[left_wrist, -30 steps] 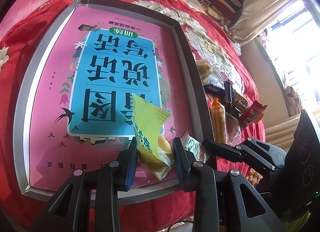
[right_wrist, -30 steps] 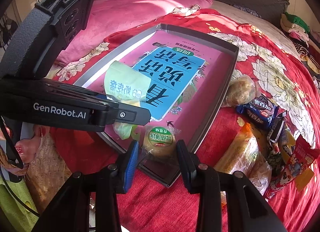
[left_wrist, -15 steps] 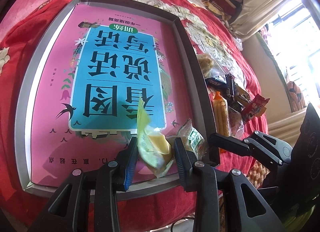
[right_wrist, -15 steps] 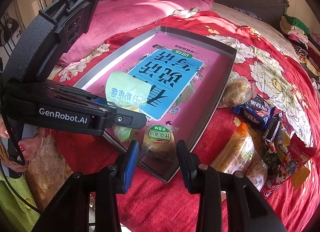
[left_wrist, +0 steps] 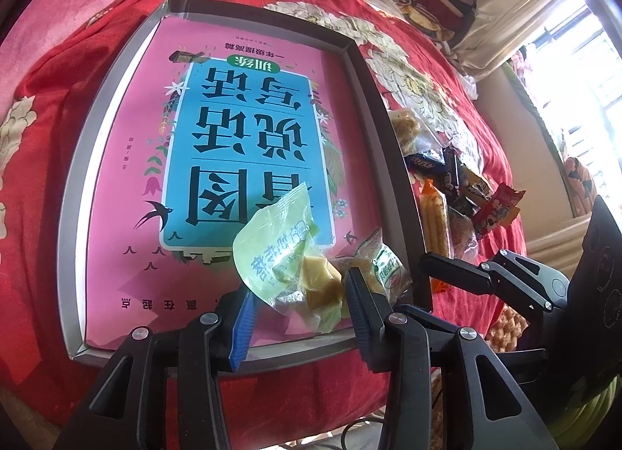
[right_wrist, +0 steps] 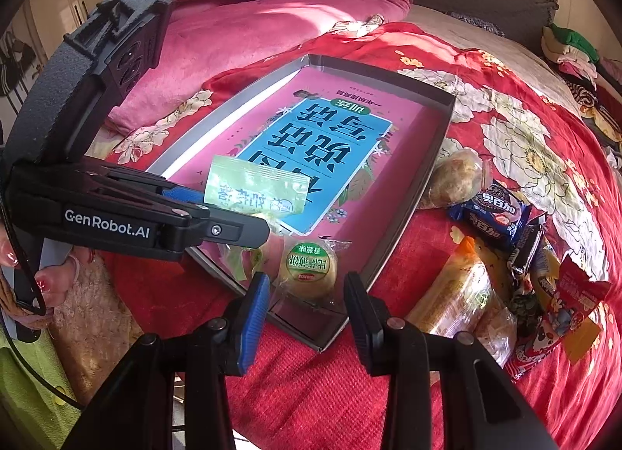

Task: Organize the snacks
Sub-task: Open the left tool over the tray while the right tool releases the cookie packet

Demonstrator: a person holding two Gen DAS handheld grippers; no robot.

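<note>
Bed [right_wrist: 517,127]: red flowered cover, pink quilt at the far left.
Tray [left_wrist: 383,108]: grey, shallow, on the bed; pink and blue printed sheet inside.
Snack pile [right_wrist: 501,255]: loose packets on the cover, right of the tray.
Left gripper [left_wrist: 299,306]: fingers have just been opening; green packet [left_wrist: 280,252] sits between them at the tray's near edge, pads off it.
Right gripper [right_wrist: 307,294]: fingers apart around round cake [right_wrist: 309,267] in the tray's near corner, not pressing.
</note>
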